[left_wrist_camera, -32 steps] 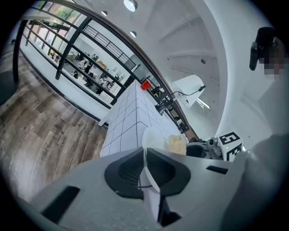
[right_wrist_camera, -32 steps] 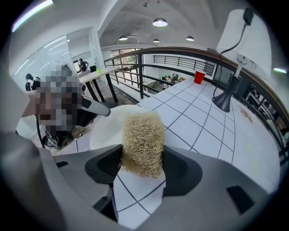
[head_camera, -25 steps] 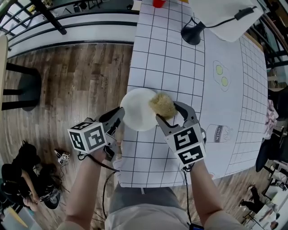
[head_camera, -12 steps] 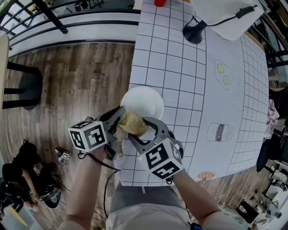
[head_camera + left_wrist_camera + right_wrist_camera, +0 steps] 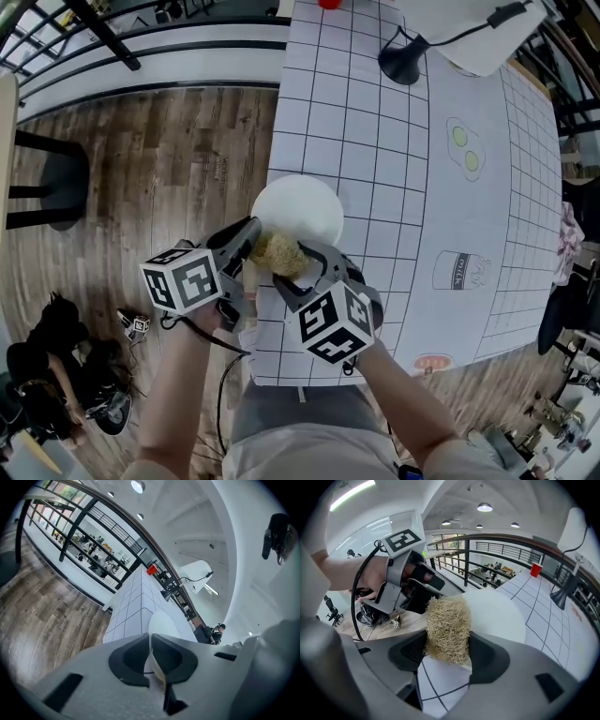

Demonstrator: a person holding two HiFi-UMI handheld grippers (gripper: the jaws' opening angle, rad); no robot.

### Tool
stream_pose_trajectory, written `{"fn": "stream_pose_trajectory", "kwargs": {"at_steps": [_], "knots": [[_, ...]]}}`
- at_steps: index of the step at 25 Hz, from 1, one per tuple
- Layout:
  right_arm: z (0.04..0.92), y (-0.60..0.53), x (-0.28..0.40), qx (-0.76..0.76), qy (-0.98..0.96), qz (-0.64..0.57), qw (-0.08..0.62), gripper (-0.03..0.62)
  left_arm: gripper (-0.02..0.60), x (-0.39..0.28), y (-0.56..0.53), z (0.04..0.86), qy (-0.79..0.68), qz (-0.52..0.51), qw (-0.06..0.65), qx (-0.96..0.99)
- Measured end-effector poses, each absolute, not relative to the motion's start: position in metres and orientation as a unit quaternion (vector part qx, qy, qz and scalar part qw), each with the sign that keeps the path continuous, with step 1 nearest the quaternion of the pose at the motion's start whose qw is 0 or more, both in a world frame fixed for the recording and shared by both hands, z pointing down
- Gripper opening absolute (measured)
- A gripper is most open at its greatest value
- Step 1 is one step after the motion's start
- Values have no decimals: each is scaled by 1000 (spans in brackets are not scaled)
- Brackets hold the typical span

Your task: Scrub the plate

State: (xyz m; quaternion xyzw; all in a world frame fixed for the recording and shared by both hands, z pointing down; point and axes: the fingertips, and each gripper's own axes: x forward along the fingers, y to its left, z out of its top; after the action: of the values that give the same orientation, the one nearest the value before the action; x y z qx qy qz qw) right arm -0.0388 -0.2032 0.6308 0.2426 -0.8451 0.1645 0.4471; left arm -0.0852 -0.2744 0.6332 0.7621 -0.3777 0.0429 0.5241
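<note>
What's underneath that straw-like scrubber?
The white plate, near its rim. The patch right beneath the scrubber is covered, so whether they touch can't be seen.

Left gripper (image 5: 248, 246) and right gripper (image 5: 298, 265), 2 grey moulded bodies with black jaw linings, each carrying a white cube (image 5: 183, 284) of black square markers, thin black cable (image 5: 353, 603) looping from the left, wearer in grey trousers (image 5: 291, 412)

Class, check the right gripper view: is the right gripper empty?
No, the right gripper has its jaws shut on a straw-coloured scrubbing pad, with the white plate just behind it.
</note>
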Motion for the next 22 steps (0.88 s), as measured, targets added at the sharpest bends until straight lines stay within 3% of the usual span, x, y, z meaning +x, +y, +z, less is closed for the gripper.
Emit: {"fn": "stream_pose_trajectory", "kwargs": {"at_steps": [17,22], "knots": [[628,-221,69,318,-792,171,492,265,34,-86,-275,634,-384,50,518,763],[614,-224,72,335,-799,180,467,265,56,-89,-279,630,-398,63,489,774]]}}
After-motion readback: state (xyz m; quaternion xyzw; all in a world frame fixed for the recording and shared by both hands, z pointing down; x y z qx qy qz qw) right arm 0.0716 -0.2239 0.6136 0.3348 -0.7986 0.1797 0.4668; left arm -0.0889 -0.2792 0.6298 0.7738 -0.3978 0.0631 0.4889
